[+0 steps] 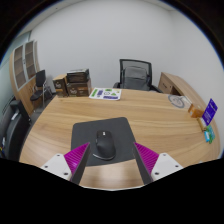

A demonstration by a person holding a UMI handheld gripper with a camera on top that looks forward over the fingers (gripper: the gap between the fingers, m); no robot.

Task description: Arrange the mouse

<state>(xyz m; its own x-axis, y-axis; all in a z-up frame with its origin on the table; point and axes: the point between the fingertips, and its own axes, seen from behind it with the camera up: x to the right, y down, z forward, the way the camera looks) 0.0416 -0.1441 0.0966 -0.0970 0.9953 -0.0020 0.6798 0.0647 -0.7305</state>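
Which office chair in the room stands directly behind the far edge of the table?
The black chair beyond the table, upright and facing it; the other chair sits off by the shelves.

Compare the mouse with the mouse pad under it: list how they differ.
The mouse is small, rounded and raised; the mouse pad is wide, flat and roughly square. The mouse rests on top of the mouse pad near its closer edge, while the mouse pad lies directly on the wooden table. Both are dark and sit between the open gripper fingers.
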